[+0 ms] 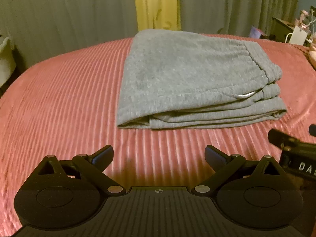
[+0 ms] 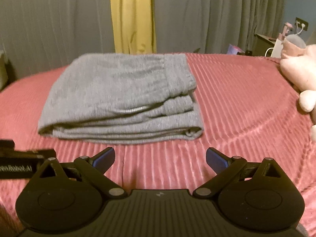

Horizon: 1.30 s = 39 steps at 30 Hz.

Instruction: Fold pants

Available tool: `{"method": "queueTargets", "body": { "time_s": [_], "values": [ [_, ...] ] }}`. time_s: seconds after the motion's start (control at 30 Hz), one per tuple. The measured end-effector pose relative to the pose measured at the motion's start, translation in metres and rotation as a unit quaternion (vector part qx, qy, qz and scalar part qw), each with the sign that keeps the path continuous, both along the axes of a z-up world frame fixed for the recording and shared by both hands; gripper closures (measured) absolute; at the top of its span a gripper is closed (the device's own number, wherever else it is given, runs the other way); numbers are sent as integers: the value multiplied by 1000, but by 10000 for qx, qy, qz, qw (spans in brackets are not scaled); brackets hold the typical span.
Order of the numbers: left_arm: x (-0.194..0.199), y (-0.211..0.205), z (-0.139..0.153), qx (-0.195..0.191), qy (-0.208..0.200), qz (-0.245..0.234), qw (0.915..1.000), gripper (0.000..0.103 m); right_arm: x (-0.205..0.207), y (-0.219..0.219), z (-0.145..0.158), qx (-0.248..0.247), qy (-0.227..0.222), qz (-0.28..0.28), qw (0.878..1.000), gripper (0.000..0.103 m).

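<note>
1. The left tool (image 1: 159, 156) is spread wide and holds nothing, apart from the cloth, above the red ribbed bedspread (image 1: 59, 102).
2. The grey pants (image 1: 189, 79) lie folded in a stacked bundle mid-bed, waistband to the right.
3. The right tool (image 2: 160, 158) is likewise wide and empty.
4. Only the right view shows a pink plush toy (image 2: 300, 73) at the bed's right edge; the yellow curtain (image 2: 132, 15) appears in both.
</note>
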<state>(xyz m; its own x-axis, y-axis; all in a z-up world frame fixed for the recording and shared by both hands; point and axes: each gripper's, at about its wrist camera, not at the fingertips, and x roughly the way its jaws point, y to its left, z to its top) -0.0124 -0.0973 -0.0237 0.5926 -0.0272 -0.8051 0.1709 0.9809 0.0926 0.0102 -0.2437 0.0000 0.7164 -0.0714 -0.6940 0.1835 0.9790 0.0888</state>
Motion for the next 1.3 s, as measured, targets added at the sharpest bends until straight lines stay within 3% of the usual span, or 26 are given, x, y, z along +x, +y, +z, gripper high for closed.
{"method": "queueTargets", "body": {
  "time_s": [0.4, 1.3],
  "values": [
    [10, 5, -9, 53, 91, 67, 9999, 2, 7, 12, -6, -308, -214, 271, 9989, 4],
    [14, -2, -18, 203, 126, -120, 9996, 2, 11, 3, -11, -71, -167, 37, 9998, 4]
  ]
}}
